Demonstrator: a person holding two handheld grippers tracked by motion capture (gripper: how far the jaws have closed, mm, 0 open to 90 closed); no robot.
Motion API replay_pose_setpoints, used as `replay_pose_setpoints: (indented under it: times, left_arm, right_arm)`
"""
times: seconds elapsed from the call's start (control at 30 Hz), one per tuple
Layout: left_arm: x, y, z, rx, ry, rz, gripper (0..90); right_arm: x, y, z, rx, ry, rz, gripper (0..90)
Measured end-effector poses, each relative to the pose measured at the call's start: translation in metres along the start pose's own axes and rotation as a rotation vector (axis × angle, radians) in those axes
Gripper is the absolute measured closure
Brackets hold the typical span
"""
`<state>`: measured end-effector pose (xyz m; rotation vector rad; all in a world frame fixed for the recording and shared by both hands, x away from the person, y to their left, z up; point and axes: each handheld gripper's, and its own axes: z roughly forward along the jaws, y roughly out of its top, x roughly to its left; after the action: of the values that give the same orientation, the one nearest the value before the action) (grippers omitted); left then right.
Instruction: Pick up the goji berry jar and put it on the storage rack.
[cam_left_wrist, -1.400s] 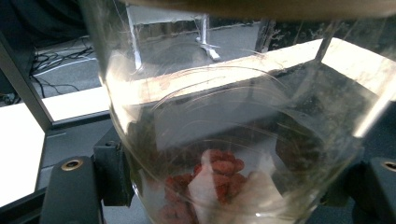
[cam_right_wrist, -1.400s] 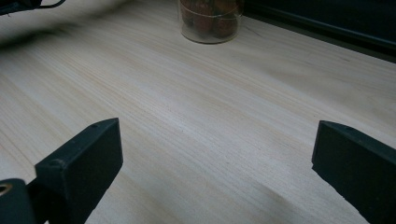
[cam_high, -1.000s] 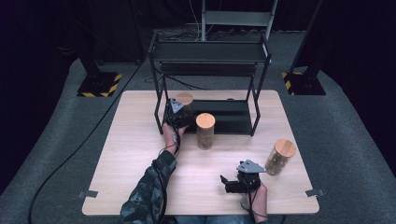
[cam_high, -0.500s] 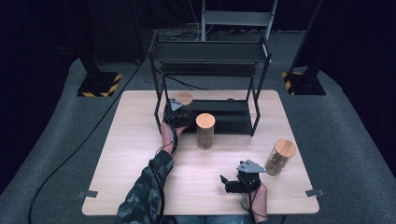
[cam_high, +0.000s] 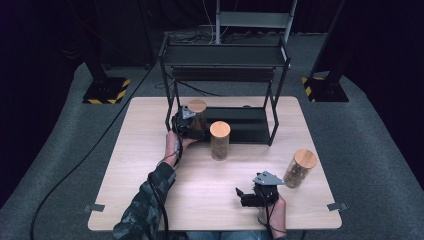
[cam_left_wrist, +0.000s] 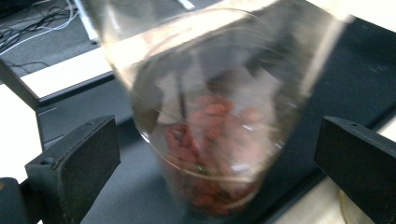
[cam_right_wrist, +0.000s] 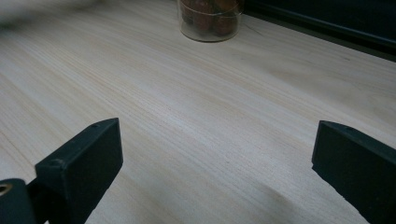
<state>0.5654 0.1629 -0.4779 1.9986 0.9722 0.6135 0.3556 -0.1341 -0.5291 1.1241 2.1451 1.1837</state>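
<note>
A clear jar with a wooden lid (cam_high: 196, 116) holding red pieces (cam_left_wrist: 212, 135) stands on the lower tray (cam_high: 247, 122) of a black rack, at its left end. My left gripper (cam_high: 195, 129) reaches around it. Its jaws have just been opening and now stand wide on either side, with a gap between each pad (cam_left_wrist: 79, 158) and the glass. My right gripper (cam_high: 246, 196) rests low over the table's front edge, open, with bare wood between its jaws (cam_right_wrist: 215, 158). A second lidded jar (cam_high: 220, 141) (cam_right_wrist: 210, 18) stands in front of the rack.
A third lidded jar (cam_high: 299, 168) stands at the table's right, close to the right gripper. The black rack (cam_high: 225, 55) has an upper shelf on posts over the lower tray. Cables trail on the grey floor behind the table.
</note>
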Motion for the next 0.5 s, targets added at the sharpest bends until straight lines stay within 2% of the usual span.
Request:
replay_pose_setpoints:
  times: [0.27, 0.43, 0.5]
  left_arm:
    - [-0.011, -0.006, -0.014, 0.036, -0.013, 0.074, 0.0]
    - [-0.016, -0.014, -0.025, 0.036, -0.037, 0.086, 0.0]
    - [-0.016, -0.018, -0.029, 0.043, -0.045, 0.103, 0.0]
  right_arm:
    - [0.000, 0.000, 0.000, 0.001, 0.000, -0.001, 1.0]
    - [0.000, 0.000, 0.000, 0.003, 0.001, -0.003, 1.0]
    - [0.000, 0.000, 0.000, 0.003, 0.004, -0.002, 1.0]
